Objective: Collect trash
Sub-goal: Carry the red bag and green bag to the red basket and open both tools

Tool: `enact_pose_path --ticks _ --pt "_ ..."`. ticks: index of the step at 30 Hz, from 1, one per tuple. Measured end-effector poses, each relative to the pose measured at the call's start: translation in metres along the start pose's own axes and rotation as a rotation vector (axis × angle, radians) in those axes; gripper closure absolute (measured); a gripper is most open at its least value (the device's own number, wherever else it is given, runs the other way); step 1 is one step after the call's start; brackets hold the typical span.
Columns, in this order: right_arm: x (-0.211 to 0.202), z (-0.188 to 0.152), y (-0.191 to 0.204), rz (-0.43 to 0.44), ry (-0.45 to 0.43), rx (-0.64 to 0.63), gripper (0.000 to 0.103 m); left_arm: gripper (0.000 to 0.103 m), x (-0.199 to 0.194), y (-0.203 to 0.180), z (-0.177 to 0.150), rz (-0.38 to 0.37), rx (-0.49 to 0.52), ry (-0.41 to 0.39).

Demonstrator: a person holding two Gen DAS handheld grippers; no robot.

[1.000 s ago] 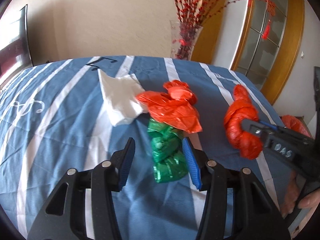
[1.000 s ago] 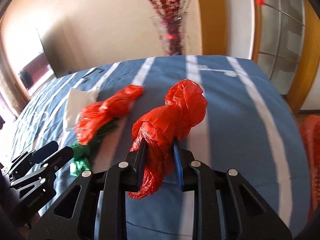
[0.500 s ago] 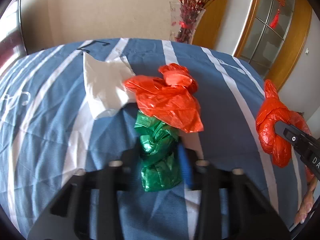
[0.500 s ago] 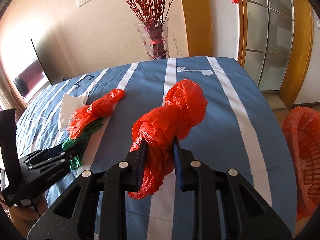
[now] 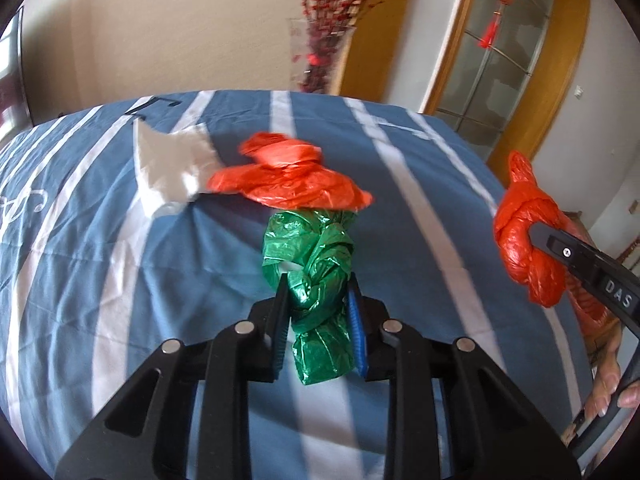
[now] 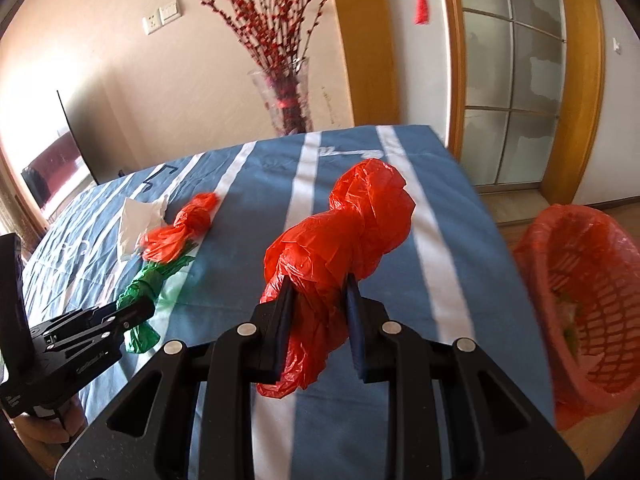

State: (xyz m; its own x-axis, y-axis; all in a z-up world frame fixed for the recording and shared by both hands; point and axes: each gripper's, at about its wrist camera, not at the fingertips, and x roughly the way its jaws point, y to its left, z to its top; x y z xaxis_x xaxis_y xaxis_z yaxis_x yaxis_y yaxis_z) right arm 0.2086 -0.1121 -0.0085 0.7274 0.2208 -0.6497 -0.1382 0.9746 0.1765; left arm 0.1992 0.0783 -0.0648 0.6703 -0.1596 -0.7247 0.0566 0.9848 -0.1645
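My left gripper [image 5: 319, 322] is shut on a twisted green plastic bag [image 5: 310, 276] on the blue striped table [image 5: 100, 240]; the green bag also shows in the right wrist view [image 6: 146, 292]. A red plastic bag [image 5: 292, 180] lies just beyond it, over its far end, with a crumpled white paper [image 5: 168, 168] to its left. My right gripper [image 6: 319, 314] is shut on a second twisted red bag [image 6: 340, 240], held above the table's right side; it also shows in the left wrist view [image 5: 524, 236]. A red-lined trash basket [image 6: 588, 304] stands on the floor to the right.
A glass vase of red berry branches [image 6: 286, 96] stands behind the table's far edge. A wooden-framed glass door [image 6: 516, 80] is at the right. The table's right edge drops off next to the basket. A dark screen [image 6: 52, 168] stands at far left.
My left gripper has moved forward and shut on the green bag. My right gripper has carried its red bag up and to the right, bringing the basket into view.
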Motion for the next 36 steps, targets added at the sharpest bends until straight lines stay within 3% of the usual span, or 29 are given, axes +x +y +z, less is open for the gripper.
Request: enact_pose_path --ticks 20,36 --pt "-0.074 -0.017 -0.084 -0.184 -0.128 0.070 0.077 0.076 -0.015 -0.114 -0.001 -0.191 0.142 -0.037" --pt "-0.098 -0.031 -0.131 -0.260 -0.162 0.144 0.077 0.076 -0.022 -0.183 0.004 -0.317 0.221 -0.059"
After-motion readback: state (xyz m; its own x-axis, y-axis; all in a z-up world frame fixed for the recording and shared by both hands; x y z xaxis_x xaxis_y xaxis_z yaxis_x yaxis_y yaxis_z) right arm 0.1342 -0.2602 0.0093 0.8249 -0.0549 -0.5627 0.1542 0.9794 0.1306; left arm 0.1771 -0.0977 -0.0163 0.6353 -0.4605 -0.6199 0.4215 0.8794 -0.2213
